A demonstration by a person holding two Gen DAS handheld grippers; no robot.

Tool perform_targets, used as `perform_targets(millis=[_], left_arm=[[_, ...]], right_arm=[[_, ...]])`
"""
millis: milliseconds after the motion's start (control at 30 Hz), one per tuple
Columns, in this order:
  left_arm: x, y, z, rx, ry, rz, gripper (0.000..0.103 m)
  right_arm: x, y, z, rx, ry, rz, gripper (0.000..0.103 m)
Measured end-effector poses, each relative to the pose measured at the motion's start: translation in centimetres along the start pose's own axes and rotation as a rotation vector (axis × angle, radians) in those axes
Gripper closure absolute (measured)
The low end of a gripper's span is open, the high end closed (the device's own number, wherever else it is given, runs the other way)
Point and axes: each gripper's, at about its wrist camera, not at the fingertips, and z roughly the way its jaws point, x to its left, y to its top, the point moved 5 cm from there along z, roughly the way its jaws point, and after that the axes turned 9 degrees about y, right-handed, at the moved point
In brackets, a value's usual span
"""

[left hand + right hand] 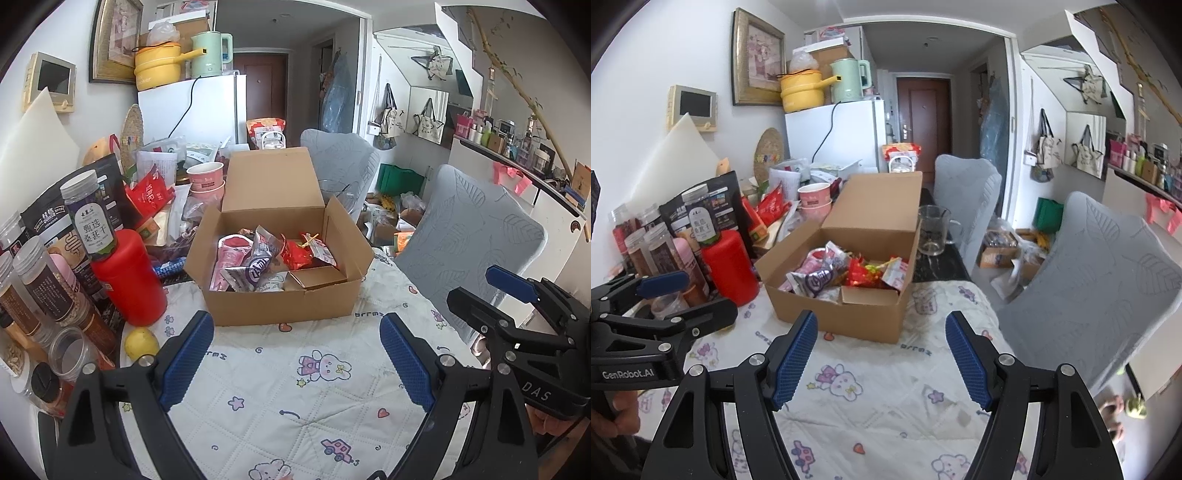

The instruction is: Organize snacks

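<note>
Left claw (297,363) and right claw (881,360): both apart, empty, low over bench (295,406). Cardboard box (280,306) of snack packets (258,258) dead ahead, long axis crosswise; neither claw clearly nearer.

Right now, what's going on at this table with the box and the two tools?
A person holds a tool in each hand over a quilted tablecloth. Both the left tool and the right tool are open and empty, aimed at an open cardboard box already holding snack packets. More snacks, jars and a red canister crowd the table to the box's left, untouched.
</note>
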Motion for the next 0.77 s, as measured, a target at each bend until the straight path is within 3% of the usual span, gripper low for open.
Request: perform_targets(millis=[767], left_arm=[[0.2,-0.8,1.2,0.036,-0.009,0.015,0.010]], right_arm=[[0.0,-0.5,0.8,0.043,-0.016,-0.003,0.031]])
